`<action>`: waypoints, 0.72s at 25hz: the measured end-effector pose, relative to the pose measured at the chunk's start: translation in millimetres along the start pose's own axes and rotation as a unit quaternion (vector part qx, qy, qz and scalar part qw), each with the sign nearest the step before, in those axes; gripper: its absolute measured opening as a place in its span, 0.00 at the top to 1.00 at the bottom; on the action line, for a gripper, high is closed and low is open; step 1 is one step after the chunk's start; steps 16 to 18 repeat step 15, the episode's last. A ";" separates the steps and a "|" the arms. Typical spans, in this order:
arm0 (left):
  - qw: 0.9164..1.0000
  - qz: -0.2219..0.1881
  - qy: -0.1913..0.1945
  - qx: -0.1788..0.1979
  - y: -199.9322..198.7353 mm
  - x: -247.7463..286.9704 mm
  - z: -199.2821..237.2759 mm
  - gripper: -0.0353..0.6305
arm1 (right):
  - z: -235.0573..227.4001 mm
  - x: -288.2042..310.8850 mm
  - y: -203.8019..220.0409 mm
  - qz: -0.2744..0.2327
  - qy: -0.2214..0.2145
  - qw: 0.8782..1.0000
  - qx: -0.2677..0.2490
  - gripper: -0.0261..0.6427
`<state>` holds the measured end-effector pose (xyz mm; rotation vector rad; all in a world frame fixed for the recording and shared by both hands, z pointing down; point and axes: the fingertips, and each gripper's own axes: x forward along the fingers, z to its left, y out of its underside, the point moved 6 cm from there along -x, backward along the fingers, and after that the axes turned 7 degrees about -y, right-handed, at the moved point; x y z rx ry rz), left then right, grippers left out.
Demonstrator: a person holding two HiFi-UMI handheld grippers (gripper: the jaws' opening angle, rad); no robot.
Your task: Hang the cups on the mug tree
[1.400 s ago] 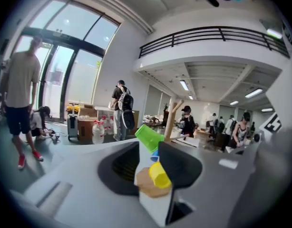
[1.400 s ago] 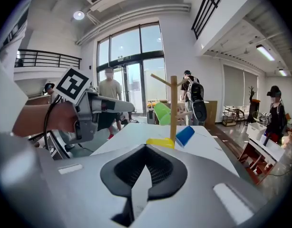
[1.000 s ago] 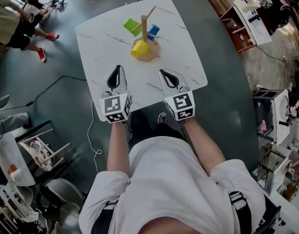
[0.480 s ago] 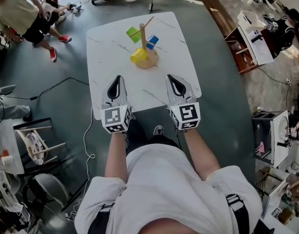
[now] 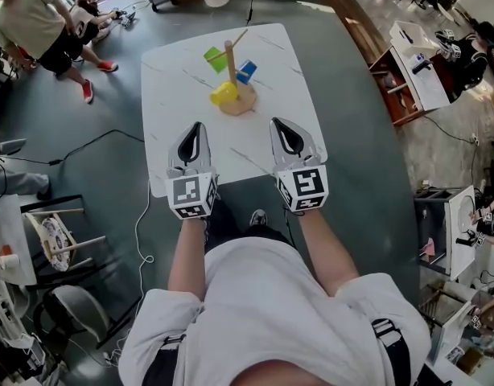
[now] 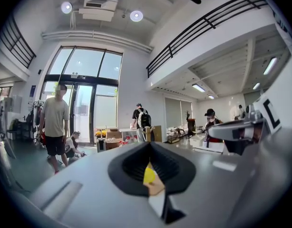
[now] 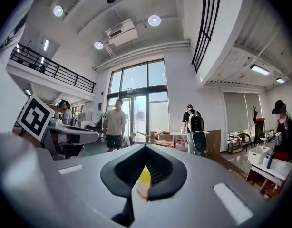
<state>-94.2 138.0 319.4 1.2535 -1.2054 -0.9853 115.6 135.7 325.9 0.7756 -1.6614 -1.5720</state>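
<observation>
Evidently the left gripper (image 5: pixel 195 126) and right gripper (image 5: pixel 278 123) hang clenched and empty over the table's (image 5: pixel 170 155) near edge, so taking the yellow cup (image 5: pixel 224 94) at the mug tree's (image 5: pixel 229 59) foot, toward the far edge, means opening one claw first.

My head camera looks steeply down from above my shoulders, taking in the whole tabletop (image 5: pixel 174 87), the left gripper (image 5: pixel 197 125) and the right gripper (image 5: pixel 276 121) from well above. Each gripper camera rides just behind its own fingers (image 6: pixel 177 167), facing level across the room toward the windows (image 6: pixel 84 94). All three share the distant mug tree (image 5: pixel 230 75).
</observation>
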 end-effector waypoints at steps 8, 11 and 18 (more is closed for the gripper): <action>1.000 0.007 0.001 0.001 2.0 -4.9 -2.5 0.94 | -1.9 -6.8 -2.0 -0.005 0.002 1.000 -0.001 0.96; 1.000 0.003 0.003 0.005 0.1 -6.6 -5.2 0.94 | -0.5 -8.3 -2.6 -0.004 0.002 1.000 -0.001 0.96; 1.000 0.002 0.005 0.004 -0.5 -9.0 -7.3 0.94 | 1.0 -8.8 -3.9 -0.003 0.001 1.000 0.000 0.96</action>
